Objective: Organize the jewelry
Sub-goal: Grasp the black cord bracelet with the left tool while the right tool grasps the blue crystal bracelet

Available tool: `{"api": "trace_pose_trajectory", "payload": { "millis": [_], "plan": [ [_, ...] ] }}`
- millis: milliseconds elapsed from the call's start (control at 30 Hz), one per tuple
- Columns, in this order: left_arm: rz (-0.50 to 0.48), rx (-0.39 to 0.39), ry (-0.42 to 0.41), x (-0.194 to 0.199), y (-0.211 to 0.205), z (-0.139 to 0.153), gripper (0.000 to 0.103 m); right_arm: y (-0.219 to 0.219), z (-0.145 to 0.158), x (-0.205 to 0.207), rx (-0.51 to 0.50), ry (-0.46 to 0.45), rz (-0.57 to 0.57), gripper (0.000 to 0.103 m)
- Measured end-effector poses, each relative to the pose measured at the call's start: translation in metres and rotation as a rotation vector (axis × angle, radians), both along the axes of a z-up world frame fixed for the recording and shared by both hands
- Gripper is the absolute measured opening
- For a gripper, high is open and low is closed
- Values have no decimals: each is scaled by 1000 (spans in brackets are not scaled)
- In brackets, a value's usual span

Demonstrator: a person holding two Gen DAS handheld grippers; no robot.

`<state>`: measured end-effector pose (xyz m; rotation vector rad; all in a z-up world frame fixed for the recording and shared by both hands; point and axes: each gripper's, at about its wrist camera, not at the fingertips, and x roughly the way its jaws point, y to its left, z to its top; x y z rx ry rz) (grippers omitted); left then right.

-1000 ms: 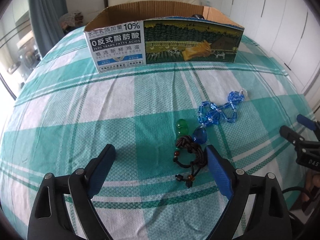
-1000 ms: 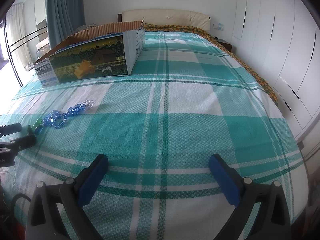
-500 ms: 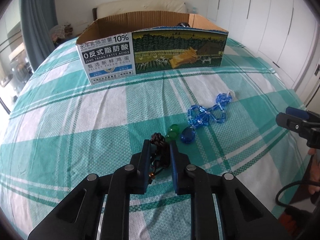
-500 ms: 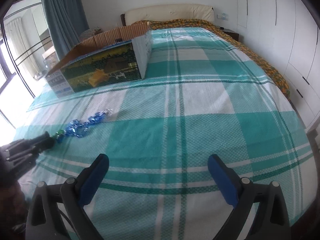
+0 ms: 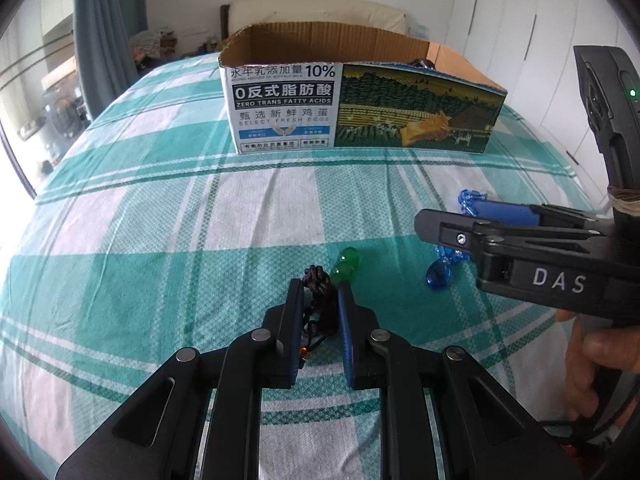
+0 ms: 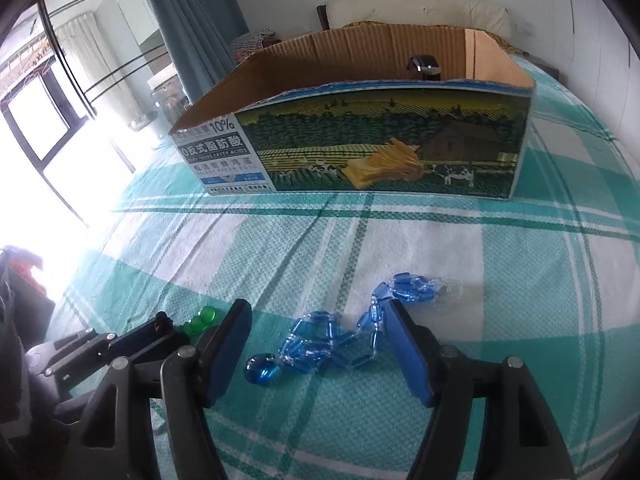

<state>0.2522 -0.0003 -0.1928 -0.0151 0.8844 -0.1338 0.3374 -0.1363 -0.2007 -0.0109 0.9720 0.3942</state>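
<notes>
Left gripper [image 5: 320,300]: clenched on dark cord bracelet [image 5: 319,280], which lies on checked bedspread [image 5: 160,240]. Green bead [image 5: 346,264] touching knot at jaw tips.

Right gripper [image 6: 316,336]: jaws just been closing, not yet pressing; blue bead necklace [image 6: 340,344] lies between them on the cloth.

Cardboard box [image 6: 380,152]: open-topped, well beyond both, bare cloth between.

Right view only: dark object [image 6: 424,66] inside box; window at left.

Left view only: a hand [image 5: 596,360] on right gripper's handle.

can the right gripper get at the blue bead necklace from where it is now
Probably yes. The right gripper has its fingers apart on either side of the blue bead necklace on the bedspread, nothing between them, and they have just been closing. The left gripper sits aside, shut on the dark cord bracelet.
</notes>
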Motion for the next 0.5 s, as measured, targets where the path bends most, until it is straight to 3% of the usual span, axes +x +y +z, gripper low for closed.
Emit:
{"api": "trace_pose_trajectory", "payload": {
  "millis": [33,67,100,200,233,367,500],
  "plan": [
    [0,0,0,0,0,0,16,1,0,-2,-18,-11,4,68],
    [0,1,0,0,1,0,16,1,-1,-5,-50,-29,5,58],
    [-1,2,-1,0,1,0,16,-1,-1,-8,-85,-46,7,43],
    [-1,5,-5,0,0,-1,16,-20,-1,-17,-43,-35,16,29],
    [0,7,-6,0,0,-1,16,-26,-1,-19,-46,-30,11,14],
    [-3,-2,-6,1,0,0,16,-48,-1,-32,15,0,3,11],
    [4,-29,0,2,4,2,14,-68,17,-42,67,-28,-21,11]
  ]
}}
